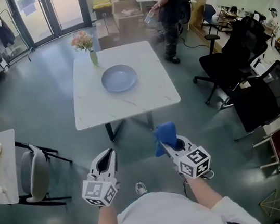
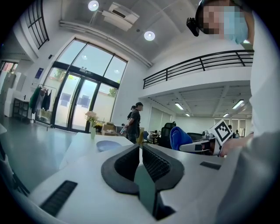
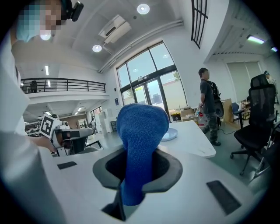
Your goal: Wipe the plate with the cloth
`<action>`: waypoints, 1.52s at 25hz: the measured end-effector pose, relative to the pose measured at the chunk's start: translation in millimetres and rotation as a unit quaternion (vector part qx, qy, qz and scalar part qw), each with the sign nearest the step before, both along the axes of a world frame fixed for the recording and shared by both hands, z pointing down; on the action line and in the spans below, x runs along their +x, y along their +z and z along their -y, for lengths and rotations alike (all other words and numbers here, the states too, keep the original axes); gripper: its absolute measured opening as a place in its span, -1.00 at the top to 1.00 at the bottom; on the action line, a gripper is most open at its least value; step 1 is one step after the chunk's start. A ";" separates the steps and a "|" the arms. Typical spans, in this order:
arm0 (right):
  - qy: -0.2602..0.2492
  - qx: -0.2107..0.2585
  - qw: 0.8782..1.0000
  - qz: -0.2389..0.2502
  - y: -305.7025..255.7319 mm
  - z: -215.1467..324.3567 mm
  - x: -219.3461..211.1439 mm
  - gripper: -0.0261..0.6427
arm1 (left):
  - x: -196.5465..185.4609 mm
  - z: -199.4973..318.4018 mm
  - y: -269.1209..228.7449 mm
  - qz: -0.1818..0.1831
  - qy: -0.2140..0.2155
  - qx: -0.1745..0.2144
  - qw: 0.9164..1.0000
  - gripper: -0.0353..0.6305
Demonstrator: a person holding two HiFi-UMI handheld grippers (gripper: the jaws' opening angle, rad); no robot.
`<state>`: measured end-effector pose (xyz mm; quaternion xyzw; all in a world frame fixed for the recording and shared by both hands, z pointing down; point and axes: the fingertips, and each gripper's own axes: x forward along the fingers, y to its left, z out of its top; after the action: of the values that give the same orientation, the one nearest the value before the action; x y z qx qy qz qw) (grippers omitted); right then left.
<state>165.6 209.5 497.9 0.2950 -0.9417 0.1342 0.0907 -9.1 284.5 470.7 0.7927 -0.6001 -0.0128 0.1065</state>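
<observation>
Right claw (image 1: pixel 171 145) clamps blue cloth (image 3: pixel 142 131); left claw (image 2: pixel 140 164) closed; plate (image 1: pixel 119 78) on table (image 1: pixel 153 93).

A white worktop (image 1: pixel 148 94) stood mid-floor with a vase of pink flowers (image 1: pixel 92 55) at its far corner. Beyond it a person in dark clothes (image 1: pixel 171 3) stood; black office chairs (image 1: pixel 232 62) lined the right.

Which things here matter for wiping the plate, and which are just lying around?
Job: blue cloth, clamped in the right gripper; light blue plate; white table under it.
Just about: vase of flowers on that table; black office chairs; cardboard boxes.
</observation>
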 end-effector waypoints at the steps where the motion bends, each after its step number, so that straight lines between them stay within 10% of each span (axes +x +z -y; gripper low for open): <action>1: 0.003 -0.002 1.000 0.000 1.1 3.4 -5.9 0.67 | -6.6 3.9 2.4 0.000 0.005 -0.002 1.000 0.76; 38: -0.058 -0.019 0.998 0.008 17.4 270.7 -84.0 0.67 | -72.1 260.6 19.4 -0.003 -0.054 -0.018 0.998 0.76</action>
<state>81.6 -61.2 515.3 0.2374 -0.9551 0.1490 0.0965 -81.2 23.9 490.2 0.7572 -0.6417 -0.0106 0.1216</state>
